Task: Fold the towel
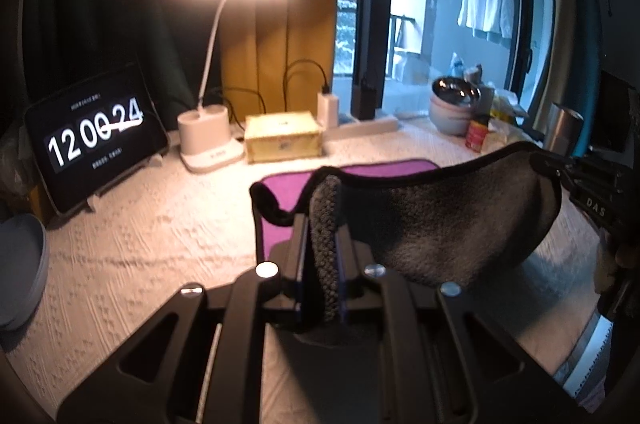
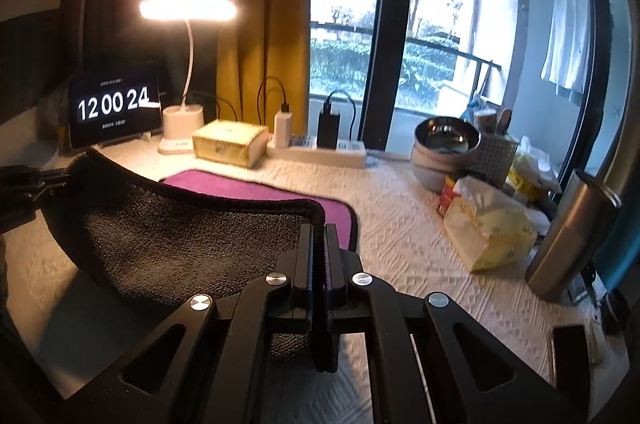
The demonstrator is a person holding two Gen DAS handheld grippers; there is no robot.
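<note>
A dark grey towel (image 1: pixel 432 220) with a black hem hangs lifted above the table, stretched between my two grippers. My left gripper (image 1: pixel 324 220) is shut on its left corner. My right gripper (image 2: pixel 319 236) is shut on its right corner; it also shows at the right edge of the left wrist view (image 1: pixel 576 183). The towel (image 2: pixel 180 236) sags in a curve between them. A purple towel (image 2: pixel 256 189) lies flat on the white tablecloth behind it, also seen in the left wrist view (image 1: pixel 360 171).
Along the back stand a tablet clock (image 1: pixel 96 139), a lit desk lamp (image 1: pixel 210 139), a yellow box (image 1: pixel 284 139) and a power strip (image 2: pixel 320 147). At the right are stacked bowls (image 2: pixel 444 151), a tissue pack (image 2: pixel 488 228) and a steel flask (image 2: pixel 568 236). A grey plate (image 1: pixel 20 272) lies left.
</note>
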